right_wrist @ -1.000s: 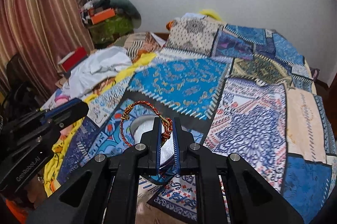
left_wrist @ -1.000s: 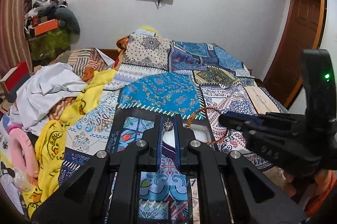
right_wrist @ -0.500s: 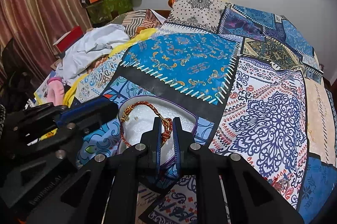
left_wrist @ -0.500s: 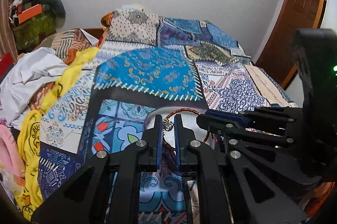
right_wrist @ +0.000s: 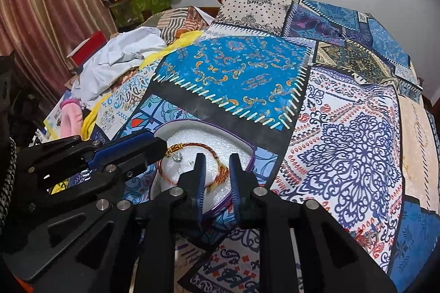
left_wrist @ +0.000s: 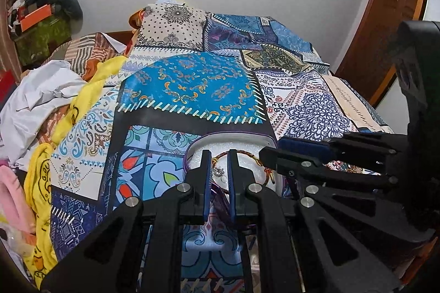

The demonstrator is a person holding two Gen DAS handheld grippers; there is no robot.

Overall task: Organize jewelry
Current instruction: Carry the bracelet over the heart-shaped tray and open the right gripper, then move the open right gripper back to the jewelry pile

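A white foam-lined box with a purple rim lies on the patchwork bedspread; it also shows in the left wrist view. A red and gold braided bracelet lies inside it, also seen in the left wrist view. My right gripper is open over the box, its fingers astride the bracelet's near side. My left gripper is open a little over the box, a small silver pendant lying between its fingers. A small silver piece lies on the foam.
The patchwork bedspread covers the bed. White cloth, a yellow cloth and a pink item are piled at the left. A wooden door stands at the right, a curtain at the left.
Both grippers came down to the box. My right gripper opened and let go of the bracelet, which now lies on the foam. My left gripper opened and released the pendant.
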